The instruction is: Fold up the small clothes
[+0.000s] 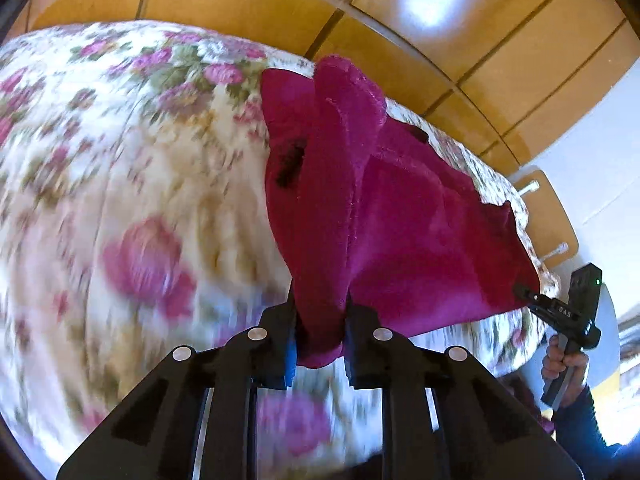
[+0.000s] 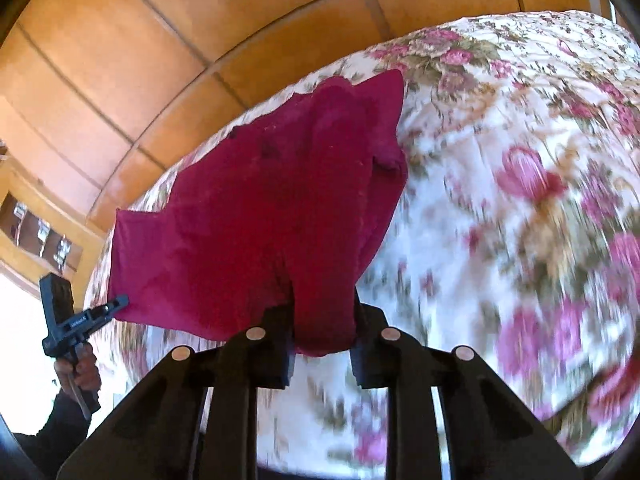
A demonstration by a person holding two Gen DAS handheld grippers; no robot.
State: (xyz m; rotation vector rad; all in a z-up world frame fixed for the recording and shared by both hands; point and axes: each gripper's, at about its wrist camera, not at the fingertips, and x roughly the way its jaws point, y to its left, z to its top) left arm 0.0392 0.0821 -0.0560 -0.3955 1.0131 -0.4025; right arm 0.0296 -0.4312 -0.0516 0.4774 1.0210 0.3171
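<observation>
A small magenta garment [image 1: 400, 216] hangs stretched between my two grippers above a bed with a floral cover [image 1: 120, 200]. My left gripper [image 1: 320, 320] is shut on one corner of it. My right gripper [image 2: 322, 316] is shut on the other corner of the garment [image 2: 248, 220]. In the left wrist view the right gripper [image 1: 528, 294] shows at the far right, pinching the cloth edge. In the right wrist view the left gripper [image 2: 116, 304] shows at the far left, doing the same. The cloth sags in folds and its lower part is hidden.
The bed's floral cover [image 2: 520, 200] fills the space under the garment. A wooden headboard wall [image 1: 400, 40] of panels runs behind the bed. A wooden bedside unit [image 1: 548, 216] stands beside the bed, and it also shows in the right wrist view [image 2: 40, 232].
</observation>
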